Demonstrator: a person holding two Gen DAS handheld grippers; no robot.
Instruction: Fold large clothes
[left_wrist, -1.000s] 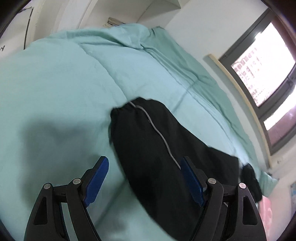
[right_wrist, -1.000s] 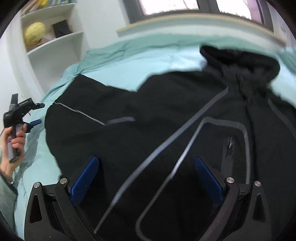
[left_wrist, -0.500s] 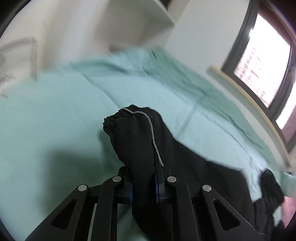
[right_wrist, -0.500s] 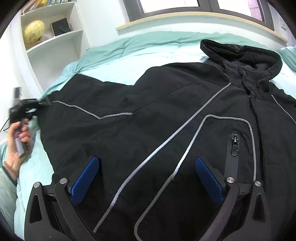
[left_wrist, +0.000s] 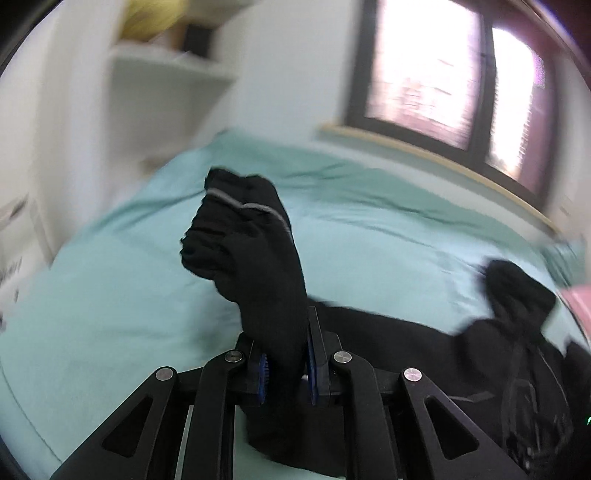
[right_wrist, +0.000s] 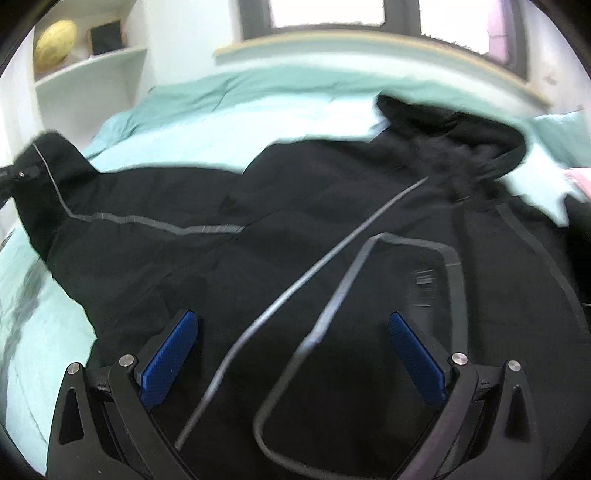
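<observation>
A black hooded jacket (right_wrist: 332, 229) with grey reflective stripes lies spread on the mint green bed (right_wrist: 229, 122). My left gripper (left_wrist: 286, 360) is shut on the jacket's sleeve (left_wrist: 255, 251) and holds its cuff end lifted above the bed. The raised sleeve (right_wrist: 48, 177) also shows at the far left of the right wrist view. My right gripper (right_wrist: 291, 350) is open and empty, hovering over the jacket's front near the zipped chest pocket (right_wrist: 424, 280). The hood (right_wrist: 454, 125) lies toward the window; it also shows in the left wrist view (left_wrist: 517, 291).
White wall shelves (right_wrist: 88, 70) with a yellow round object (right_wrist: 55, 40) stand at the bed's far left. A window (left_wrist: 454, 74) with a wooden sill (right_wrist: 369, 40) runs behind the bed. A pink item (left_wrist: 576, 299) lies at the right edge.
My left gripper closed on the sleeve, lifted it off the bed and swung toward the window. My right gripper stayed open over the jacket's front.
</observation>
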